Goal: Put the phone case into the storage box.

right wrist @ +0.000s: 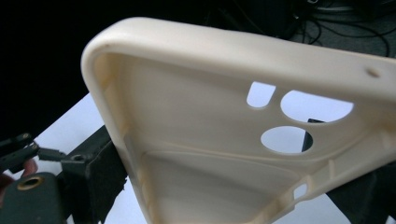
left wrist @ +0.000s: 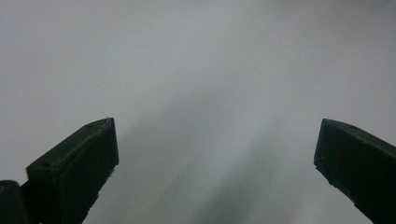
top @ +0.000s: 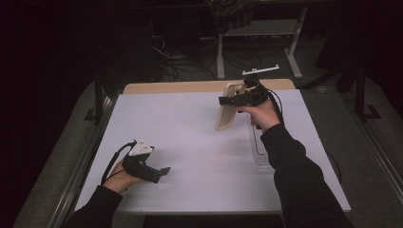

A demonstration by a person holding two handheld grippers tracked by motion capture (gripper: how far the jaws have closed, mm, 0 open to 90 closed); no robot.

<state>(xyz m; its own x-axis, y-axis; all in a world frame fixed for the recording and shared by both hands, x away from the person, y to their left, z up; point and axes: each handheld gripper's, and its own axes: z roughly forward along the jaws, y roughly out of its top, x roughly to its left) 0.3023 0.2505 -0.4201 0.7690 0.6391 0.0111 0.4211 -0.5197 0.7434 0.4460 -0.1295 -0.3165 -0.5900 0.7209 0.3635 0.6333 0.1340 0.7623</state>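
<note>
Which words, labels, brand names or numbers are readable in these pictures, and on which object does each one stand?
None: no readable text appears.
The cream phone case, held by the right gripper, carries no print.
The left gripper and the white table bear no label.

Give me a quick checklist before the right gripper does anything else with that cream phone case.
1. Right gripper shut on the phone case: ok.
2. Case lifted off the white table: cannot tell; its lower end looks close to the surface.
3. Left gripper open and holding nothing: ok.
4. Left gripper apart from the case: ok.
5. Clear tray beside the right forearm unobstructed: cannot tell.
</note>
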